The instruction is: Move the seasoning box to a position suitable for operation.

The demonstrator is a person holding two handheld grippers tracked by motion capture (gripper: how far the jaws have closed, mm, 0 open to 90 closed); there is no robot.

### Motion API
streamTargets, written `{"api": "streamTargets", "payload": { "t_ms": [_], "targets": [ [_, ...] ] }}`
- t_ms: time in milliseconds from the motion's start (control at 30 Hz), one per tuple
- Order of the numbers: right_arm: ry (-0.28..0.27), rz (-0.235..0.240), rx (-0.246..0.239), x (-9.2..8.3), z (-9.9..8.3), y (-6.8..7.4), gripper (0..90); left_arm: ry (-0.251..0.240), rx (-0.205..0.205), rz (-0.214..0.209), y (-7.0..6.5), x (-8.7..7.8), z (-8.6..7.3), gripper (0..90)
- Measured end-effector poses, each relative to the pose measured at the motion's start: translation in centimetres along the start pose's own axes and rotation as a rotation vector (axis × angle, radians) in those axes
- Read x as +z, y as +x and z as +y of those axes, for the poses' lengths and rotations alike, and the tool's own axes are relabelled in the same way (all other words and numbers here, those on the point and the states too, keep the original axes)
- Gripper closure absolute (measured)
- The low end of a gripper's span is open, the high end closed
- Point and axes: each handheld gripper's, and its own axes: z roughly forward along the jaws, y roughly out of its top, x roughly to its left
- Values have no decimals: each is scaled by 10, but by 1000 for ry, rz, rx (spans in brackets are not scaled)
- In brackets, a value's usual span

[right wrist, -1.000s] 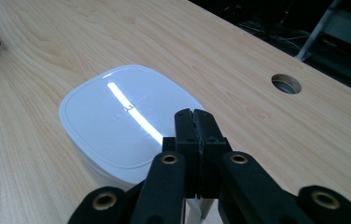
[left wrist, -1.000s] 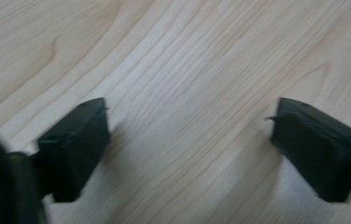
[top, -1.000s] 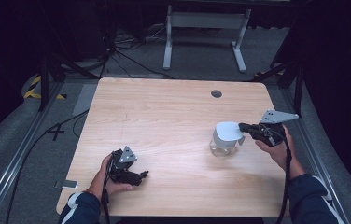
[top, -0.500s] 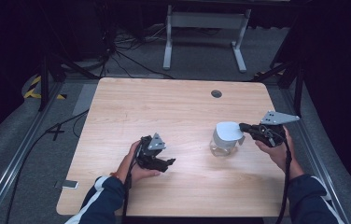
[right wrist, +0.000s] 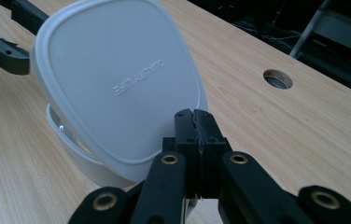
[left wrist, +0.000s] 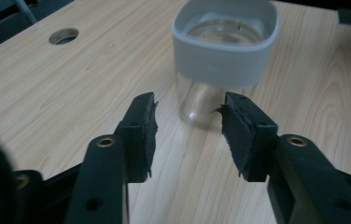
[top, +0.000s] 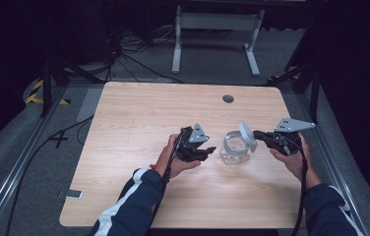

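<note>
Both forearms wear dark navy sleeves; the left sleeve point(top: 133, 204) carries white stripes and a white cuff. The left gripper point(left wrist: 190, 126) has two black jaws with brass-ringed screw holes and ragged dark pads point(left wrist: 235, 135). The right gripper point(right wrist: 195, 122) looks alike. Each carries a grey three-cornered plate point(top: 295, 124) above it and trails a black cable point(top: 302, 189).
</note>
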Motion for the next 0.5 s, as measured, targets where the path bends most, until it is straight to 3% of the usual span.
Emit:
{"api": "streamTargets", "payload": {
  "t_ms": [333, 500],
  "targets": [
    [-14, 9, -4, 0, 2, 2, 898, -22, 41, 0, -2, 16, 26, 773],
    [-22, 9, -6, 0, 4, 2, 899, 5, 56, -17, -5, 29, 33, 875]
  ]
}}
